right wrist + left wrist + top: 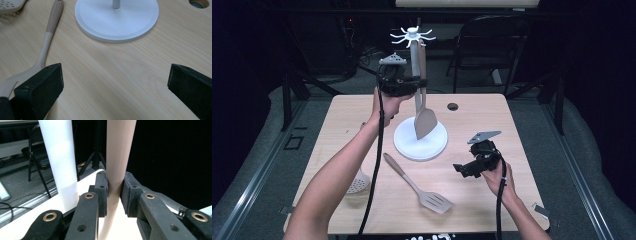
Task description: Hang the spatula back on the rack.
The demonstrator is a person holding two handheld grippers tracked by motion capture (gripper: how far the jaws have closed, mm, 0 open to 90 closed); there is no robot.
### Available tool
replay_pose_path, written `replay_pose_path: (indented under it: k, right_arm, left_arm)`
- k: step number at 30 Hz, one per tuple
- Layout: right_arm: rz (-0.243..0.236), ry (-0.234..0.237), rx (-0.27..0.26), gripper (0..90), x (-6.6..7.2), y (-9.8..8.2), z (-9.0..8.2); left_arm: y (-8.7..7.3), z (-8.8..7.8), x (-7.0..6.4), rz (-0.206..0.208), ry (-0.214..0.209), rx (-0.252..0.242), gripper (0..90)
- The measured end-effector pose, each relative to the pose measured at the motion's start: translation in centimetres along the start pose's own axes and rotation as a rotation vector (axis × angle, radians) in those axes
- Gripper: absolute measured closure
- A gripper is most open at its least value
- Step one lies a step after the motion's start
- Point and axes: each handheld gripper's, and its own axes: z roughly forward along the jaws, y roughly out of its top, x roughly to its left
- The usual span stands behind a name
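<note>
Left hand-held gripper [418,83]: pinching the handle of a beige solid spatula [424,117] hanging beside the white utensil stand's pole [60,162]. Right hand-held gripper [460,169]: spread, low over the wooden surface [492,120], beige slotted spatula [419,186] to its left.

A slotted turner [419,187] is seen lying flat on the wooden table [492,115], its beige handle angled toward the white round base and its slotted head toward the near edge. A perforated skimmer [358,184] is laid near the table's left edge. A round cable hole [452,106] is set in the tabletop near the far edge. Beyond the table, a dark folding chair [492,47] is placed.
</note>
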Motion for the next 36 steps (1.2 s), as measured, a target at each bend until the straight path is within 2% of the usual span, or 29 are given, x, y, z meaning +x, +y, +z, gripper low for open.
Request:
replay_pose_path:
  k: [14,18,22,24,28,36]
  right_arm:
    - [-0.003,0.000,0.012,0.0,0.2,0.0,0.2]
    - [-0.005,0.001,0.012,0.0,0.2,0.1,0.2]
    - [-0.014,0.001,0.017,0.3,0.2,0.1,0.2]
    - [-0.017,0.001,0.018,0.4,0.3,0.1,0.2]
    - [-0.017,0.000,0.023,0.6,0.4,0.1,0.2]
    - [-0.015,-0.009,0.035,1.9,0.3,0.2,0.3]
  left_arm:
    - [0.0,0.1,-0.3,0.036,0.057,0.006,75.8]
    - [-0.2,0.0,-0.3,0.020,0.049,-0.005,73.6]
    - [-0.4,-0.3,-0.4,0.010,0.044,-0.008,66.2]
    - [-0.5,-0.5,-0.5,0.002,0.050,0.003,57.5]
    - [-0.7,-1.0,-0.7,0.000,0.052,0.011,47.8]
    - [-0.8,-2.5,-1.0,0.032,0.056,0.022,28.8]
